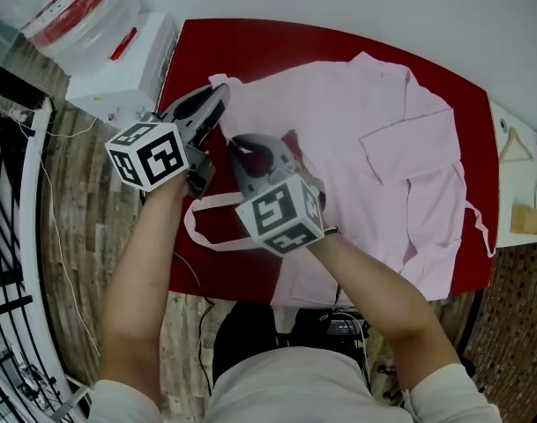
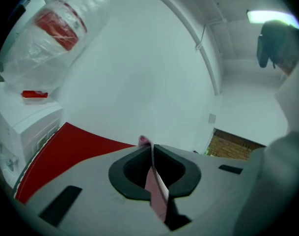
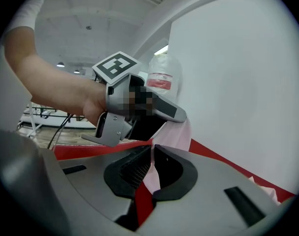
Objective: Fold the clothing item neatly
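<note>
Pink garment [image 1: 383,174] lies collar far, hem near on the table [image 1: 250,51] — hem partly hidden by arms. Left gripper [image 1: 221,92] and right gripper [image 1: 241,145] — fingers clenched on its left edge.

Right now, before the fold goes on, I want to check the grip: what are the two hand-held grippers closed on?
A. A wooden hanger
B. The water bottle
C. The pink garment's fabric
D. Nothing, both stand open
C: each gripper view shows cloth of the pink garment pinched between closed jaws, on the left hand-held gripper and on the right hand-held gripper.
</note>
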Demonstrator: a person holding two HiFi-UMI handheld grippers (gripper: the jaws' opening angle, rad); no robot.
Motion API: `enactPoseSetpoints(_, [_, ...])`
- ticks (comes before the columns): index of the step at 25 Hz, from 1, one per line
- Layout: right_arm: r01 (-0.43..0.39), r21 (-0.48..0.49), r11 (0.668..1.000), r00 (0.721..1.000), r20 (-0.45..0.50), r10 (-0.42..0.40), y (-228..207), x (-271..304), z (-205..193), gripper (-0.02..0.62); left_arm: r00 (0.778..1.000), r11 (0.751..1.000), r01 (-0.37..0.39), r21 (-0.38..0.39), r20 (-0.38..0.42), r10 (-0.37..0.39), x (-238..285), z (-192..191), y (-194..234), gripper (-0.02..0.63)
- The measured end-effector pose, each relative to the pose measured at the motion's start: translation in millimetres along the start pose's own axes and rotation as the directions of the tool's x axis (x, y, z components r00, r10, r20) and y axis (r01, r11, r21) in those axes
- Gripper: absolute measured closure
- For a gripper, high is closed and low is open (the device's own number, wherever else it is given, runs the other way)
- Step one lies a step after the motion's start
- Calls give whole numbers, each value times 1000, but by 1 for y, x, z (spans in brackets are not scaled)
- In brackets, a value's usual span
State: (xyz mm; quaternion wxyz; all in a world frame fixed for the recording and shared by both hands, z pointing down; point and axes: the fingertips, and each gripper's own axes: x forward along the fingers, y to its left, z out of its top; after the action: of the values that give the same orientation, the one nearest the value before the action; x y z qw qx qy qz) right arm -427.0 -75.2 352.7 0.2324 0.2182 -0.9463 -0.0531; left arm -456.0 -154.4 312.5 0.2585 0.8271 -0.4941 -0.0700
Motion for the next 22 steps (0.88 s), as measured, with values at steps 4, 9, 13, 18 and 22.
enactPoseSetpoints(4, [28, 17, 999, 1000, -3, -28, -24, -27, -16, 563, 999, 998, 30, 50, -26, -29, 28, -6, -36, 588])
enactPoseSetpoints(9, [63, 52, 997, 998, -2, -63, -52, -60, -35, 563, 997, 995, 56, 80, -59, -51, 63, -17, -73, 588])
enactPoseSetpoints(13, [92, 85, 992, 996, -4, -92, -74, -82, -49, 563, 994, 992, 82, 95, -84, -74, 91, -26, -100, 588])
enactPoseSetpoints(18, [124, 125, 984, 992, -7, -124, -98, -107, -67, 563, 988, 988, 104, 112, -124, -90, 121, -39, -127, 588])
enactPoseSetpoints(22, [148, 150, 978, 989, -12, -148, -116, -124, -81, 563, 983, 985, 122, 123, -150, -103, 142, -48, -145, 588])
